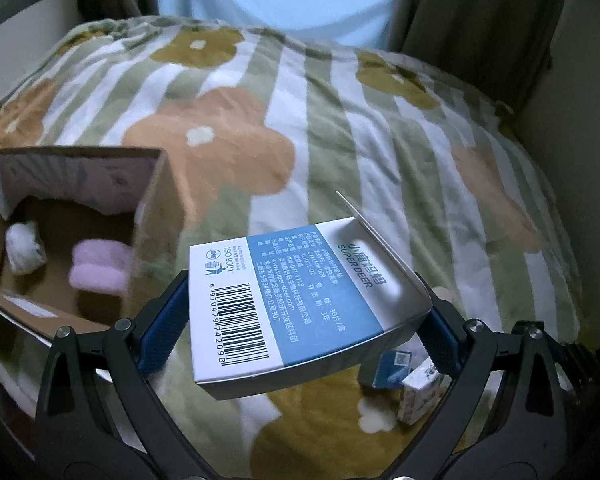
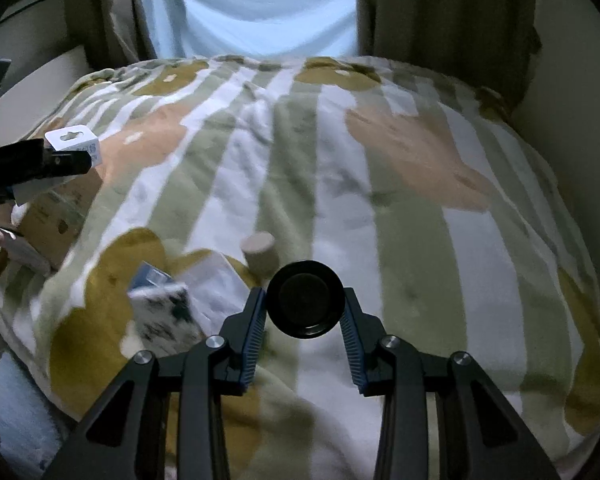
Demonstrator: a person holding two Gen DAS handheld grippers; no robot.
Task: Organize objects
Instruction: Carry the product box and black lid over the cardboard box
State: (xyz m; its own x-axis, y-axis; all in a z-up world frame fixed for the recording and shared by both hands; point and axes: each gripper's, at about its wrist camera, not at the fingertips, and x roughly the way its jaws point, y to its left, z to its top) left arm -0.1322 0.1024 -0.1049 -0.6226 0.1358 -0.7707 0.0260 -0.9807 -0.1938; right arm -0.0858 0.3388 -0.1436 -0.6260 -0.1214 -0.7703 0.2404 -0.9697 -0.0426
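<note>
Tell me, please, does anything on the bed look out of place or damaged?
Several small things lie loose on the blanket outside the cardboard box: a tipped patterned packet, a blue carton and a beige cylinder. Nothing looks damaged. The held Super Deer box has its hang tab sticking up.

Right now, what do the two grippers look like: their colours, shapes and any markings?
Both look alike. The left gripper and the right gripper have matte black linkage arms with triangular cut-outs, joined by round silver pivot bolts. Each finger carries a blue pad with fine ribs. No cables, labels or sleeves are visible.
</note>
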